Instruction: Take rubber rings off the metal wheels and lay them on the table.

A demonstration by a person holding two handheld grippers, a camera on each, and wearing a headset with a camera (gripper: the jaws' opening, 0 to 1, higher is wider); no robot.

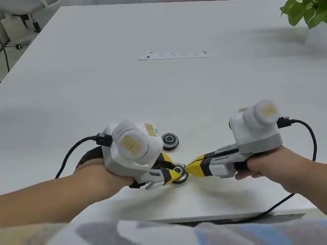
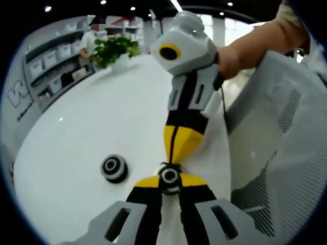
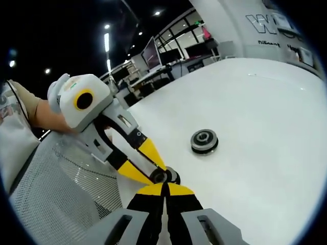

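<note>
While the left gripper [image 1: 171, 175] was clamped on a wheel [image 1: 179, 172] just nearer than the loose wheel [image 1: 169, 140], the right gripper [image 1: 193, 167] had its fingers pressed together, tips touching the clamped wheel. A black ring [image 2: 104, 169] sat on the loose wheel.

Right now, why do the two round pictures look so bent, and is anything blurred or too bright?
Head view: soft, even light, faint shadows on the table, plant slightly blurred. Left gripper view: the fisheye lens curves the table edge; the loose wheel is slightly soft. Right gripper view: ceiling lamps flare against the dark, the table glares white, the held wheel is fairly sharp.
</note>
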